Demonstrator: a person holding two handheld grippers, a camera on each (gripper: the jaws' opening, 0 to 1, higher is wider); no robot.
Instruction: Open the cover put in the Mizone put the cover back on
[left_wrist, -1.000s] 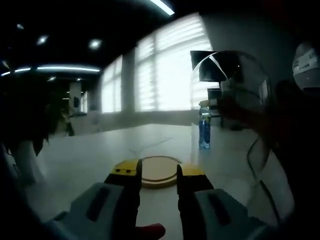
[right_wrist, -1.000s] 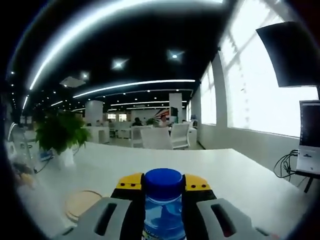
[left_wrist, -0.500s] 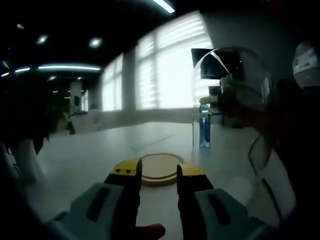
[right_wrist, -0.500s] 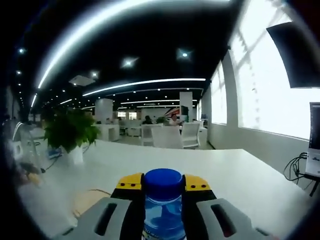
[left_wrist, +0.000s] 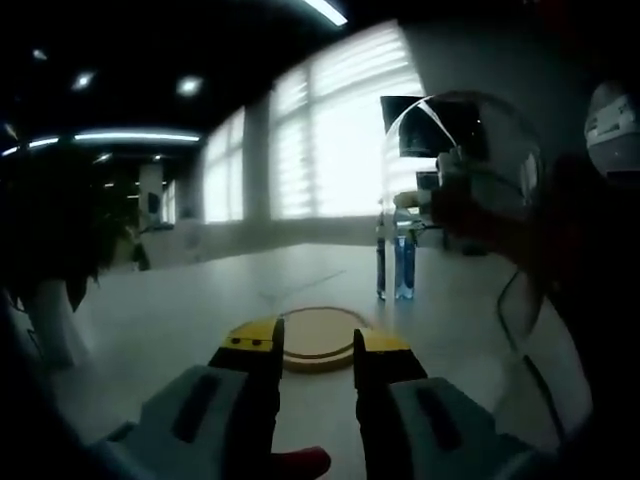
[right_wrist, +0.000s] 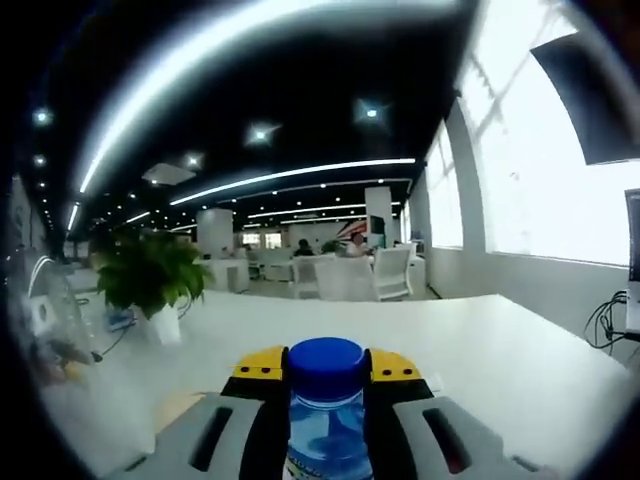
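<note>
- The right gripper (right_wrist: 326, 372) has the bottle (right_wrist: 327, 430) upright between its 2 fingers (right_wrist: 258, 368), closed on it just under the blue cap (right_wrist: 326, 364) — carried that way, I'd judge, to set it on the wooden base (left_wrist: 318, 340).
- The clear dome cover (left_wrist: 462, 170) is up off that base, so the base lies bare on the worktop (left_wrist: 180, 320).
- The left gripper (left_wrist: 312, 347) hangs low before the base, fingers (left_wrist: 250, 340) parted, holding nothing.
</note>
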